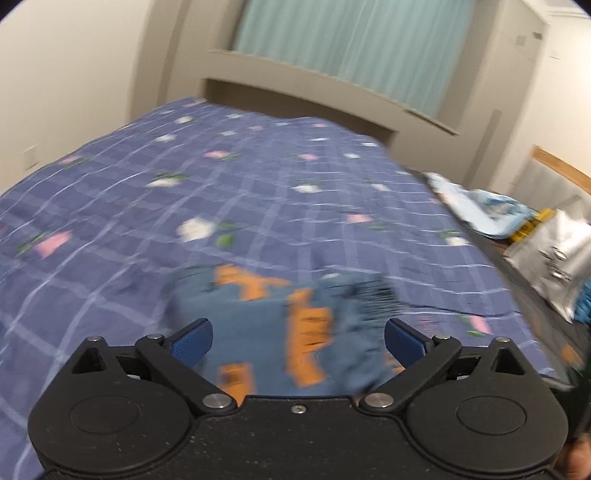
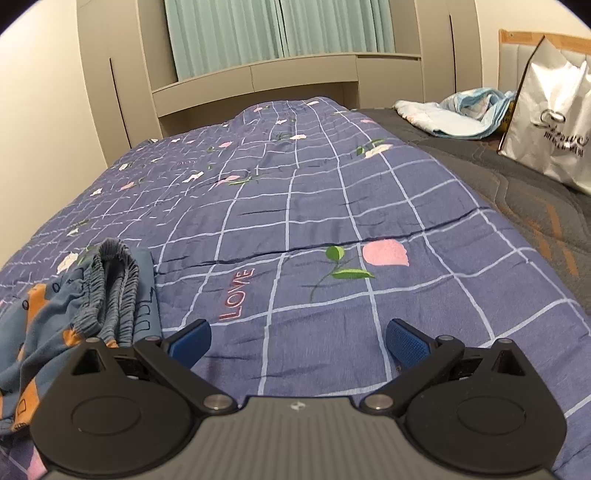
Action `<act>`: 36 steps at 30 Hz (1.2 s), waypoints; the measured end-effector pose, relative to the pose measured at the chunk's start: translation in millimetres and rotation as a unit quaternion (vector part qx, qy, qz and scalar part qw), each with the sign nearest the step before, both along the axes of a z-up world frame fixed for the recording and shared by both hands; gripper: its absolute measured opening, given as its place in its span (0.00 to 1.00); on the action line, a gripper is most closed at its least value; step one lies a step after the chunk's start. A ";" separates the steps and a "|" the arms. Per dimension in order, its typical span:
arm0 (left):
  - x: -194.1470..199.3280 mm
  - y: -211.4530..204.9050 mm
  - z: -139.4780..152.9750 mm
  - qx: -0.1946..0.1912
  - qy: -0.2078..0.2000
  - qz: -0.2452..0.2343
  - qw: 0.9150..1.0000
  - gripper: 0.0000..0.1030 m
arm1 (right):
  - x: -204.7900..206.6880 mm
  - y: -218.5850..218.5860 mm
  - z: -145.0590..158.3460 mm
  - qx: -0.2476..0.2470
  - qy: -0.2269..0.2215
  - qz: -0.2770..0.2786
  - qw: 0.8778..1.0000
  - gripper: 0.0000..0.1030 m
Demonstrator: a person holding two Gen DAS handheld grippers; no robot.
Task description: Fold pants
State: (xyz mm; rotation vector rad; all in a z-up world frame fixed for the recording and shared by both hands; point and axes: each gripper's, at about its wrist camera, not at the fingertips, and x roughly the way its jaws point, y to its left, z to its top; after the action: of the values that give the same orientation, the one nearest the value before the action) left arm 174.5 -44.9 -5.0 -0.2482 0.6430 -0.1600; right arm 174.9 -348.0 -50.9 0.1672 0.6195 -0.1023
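Pants [image 1: 280,325]: blue w/ orange print, lying bunched on the bed quilt. Left wrist view: at 6 o'clock, directly ahead of the left gripper, seen between its blue pads. View blurred, so fold state cannot be told there.
Pants, right wrist view [image 2: 92,295]: at 8 o'clock, left of the right gripper. Elastic waistband gathered and doubled, uppermost, toward 12. Rest of fabric runs off to frame's lower left edge.
Left gripper [image 1: 298,336]: jaws spread wide. Pads not pressing the pants; fabric lies beyond and below them. Nothing pinched.
Right gripper [image 2: 298,339]: jaws spread wide, over bare quilt. Nothing between pads. Left pad just beside pants edge; contact cannot be told.
Quilt [image 2: 314,206]: purple-blue, white grid lines, pink and white flowers, word "LOVE" stitched in red at centre of right wrist view. Creases run across at mid-frame. Covers most of the bed.
Mattress cover [image 2: 517,192]: dark grey quilted strip, exposed at 3 o'clock, beside quilt edge.
Light blue cloth [image 2: 461,114]: crumpled heap at 1 o'clock on the grey strip, well apart from pants.
Silver bag [image 2: 550,118]: upright at 2 o'clock, dark lettering, beside the blue cloth.
Backdrop: beige built-in cabinets [image 2: 258,77] at 12 o'clock, pale green curtain [image 2: 277,29] above.
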 end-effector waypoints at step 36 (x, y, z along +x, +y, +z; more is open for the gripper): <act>-26.9 54.0 -55.1 -0.041 0.055 0.034 0.997 0.99 | 13.5 110.8 18.6 -0.096 0.053 0.096 0.989 1.00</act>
State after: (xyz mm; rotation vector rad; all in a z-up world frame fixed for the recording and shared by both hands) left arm 147.6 9.1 -60.0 -0.3587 0.7364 -0.1072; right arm 188.3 -237.2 -32.3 -0.0855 0.7244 0.0159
